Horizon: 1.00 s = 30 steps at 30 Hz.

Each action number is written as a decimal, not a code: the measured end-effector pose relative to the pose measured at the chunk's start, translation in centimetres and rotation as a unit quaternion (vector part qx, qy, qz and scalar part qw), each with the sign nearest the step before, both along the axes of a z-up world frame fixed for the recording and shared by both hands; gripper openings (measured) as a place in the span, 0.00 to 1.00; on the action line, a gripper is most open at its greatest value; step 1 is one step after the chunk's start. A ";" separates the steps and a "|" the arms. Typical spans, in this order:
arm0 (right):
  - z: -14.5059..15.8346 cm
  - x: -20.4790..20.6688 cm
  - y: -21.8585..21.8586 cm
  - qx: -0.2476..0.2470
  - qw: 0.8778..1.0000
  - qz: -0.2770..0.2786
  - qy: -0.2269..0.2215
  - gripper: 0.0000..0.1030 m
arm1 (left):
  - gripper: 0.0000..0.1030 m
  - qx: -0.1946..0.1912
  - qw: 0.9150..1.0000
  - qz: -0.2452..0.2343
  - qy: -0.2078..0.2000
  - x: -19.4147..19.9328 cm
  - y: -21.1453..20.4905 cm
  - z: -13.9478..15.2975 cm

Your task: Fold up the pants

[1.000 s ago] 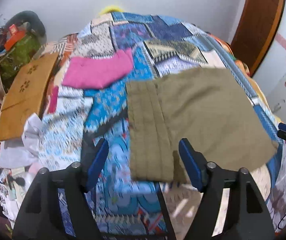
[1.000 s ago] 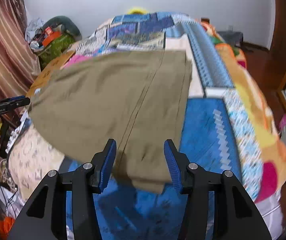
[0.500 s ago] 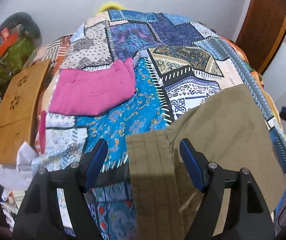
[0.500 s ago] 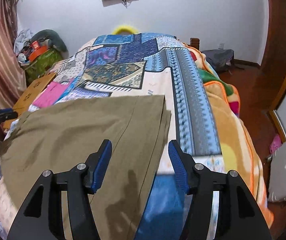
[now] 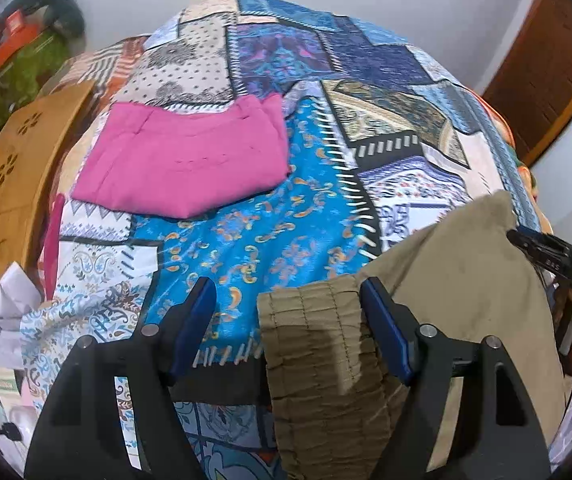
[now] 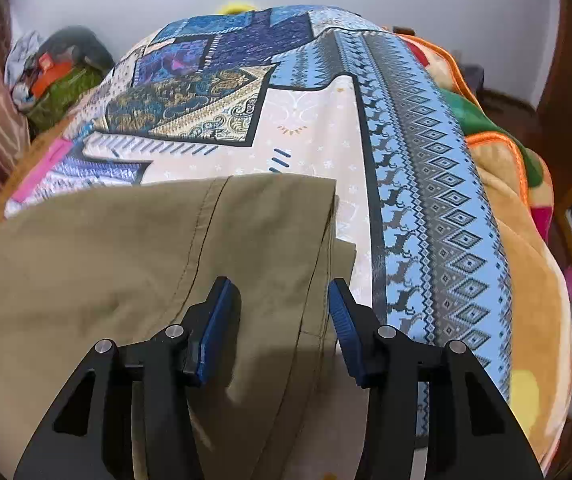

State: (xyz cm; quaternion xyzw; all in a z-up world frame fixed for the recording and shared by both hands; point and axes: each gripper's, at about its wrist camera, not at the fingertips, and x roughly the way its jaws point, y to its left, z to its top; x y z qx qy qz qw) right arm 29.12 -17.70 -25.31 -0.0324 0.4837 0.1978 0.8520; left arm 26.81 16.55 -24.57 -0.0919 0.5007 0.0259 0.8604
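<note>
A: How far along is the folding?

B: I'd say partway. The olive pants [image 6: 133, 280] lie on the patchwork bedspread [image 5: 286, 220] near its close edge, seemingly doubled leg over leg, with the gathered waistband [image 5: 318, 360] at one end and the stacked leg hems [image 6: 326, 264] at the other. A crosswise fold likely remains.

A: And the grippers?

B: The left gripper [image 5: 290, 320] has its jaws spread around the waistband; the right gripper [image 6: 281, 312] has its jaws spread over the hem end. Neither pinches cloth.

A: Any containers?

B: None I can make out. A folded pink garment [image 5: 189, 164] rests farther up the bed.
</note>
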 end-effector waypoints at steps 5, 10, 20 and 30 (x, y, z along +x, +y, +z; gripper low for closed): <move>0.0 -0.1 0.0 -0.019 1.000 -0.003 0.006 0.37 | 0.74 0.007 1.000 0.014 0.011 0.4 -0.1 -0.4; 2.2 -0.6 -0.1 -0.033 0.999 -0.001 0.018 0.37 | 0.74 0.049 0.999 -0.001 0.005 -0.7 -1.2 2.1; 8.8 -5.5 4.8 0.055 0.996 0.072 -0.017 0.66 | 0.75 0.040 0.996 -0.069 -0.031 -1.5 -5.8 5.8; 3.9 -7.5 10.9 0.011 0.989 0.138 0.057 0.77 | 0.78 0.084 0.989 -0.121 0.026 -1.4 -9.8 0.7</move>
